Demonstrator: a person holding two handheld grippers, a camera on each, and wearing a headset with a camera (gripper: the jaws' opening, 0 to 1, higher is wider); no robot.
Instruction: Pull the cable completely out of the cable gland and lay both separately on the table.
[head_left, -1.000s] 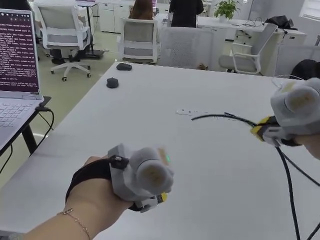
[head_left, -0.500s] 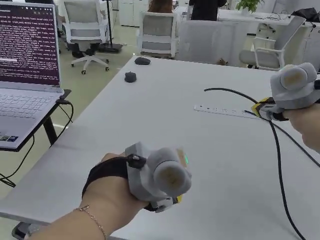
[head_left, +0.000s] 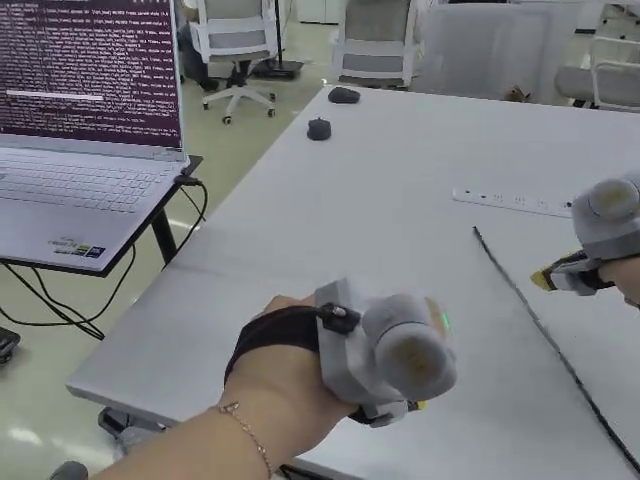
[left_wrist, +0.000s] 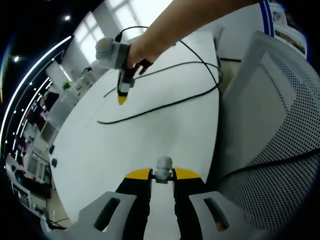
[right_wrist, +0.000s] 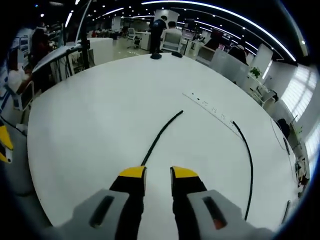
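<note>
Nearest, the left gripper (left_wrist: 162, 174) is clamping a small grey cable gland (left_wrist: 163, 164) between its yellow tips, close to the near edge of the white table (head_left: 330, 230). Farther out, the right gripper (right_wrist: 157, 173) is hovering with its jaws slightly apart and nothing between them. The black cable (right_wrist: 162, 131) is lying free on the table in front of it, well apart from the gland. The gland is not yet laid down. I am judging that the round gland may roll off the edge if it is let go so near to it.
</note>
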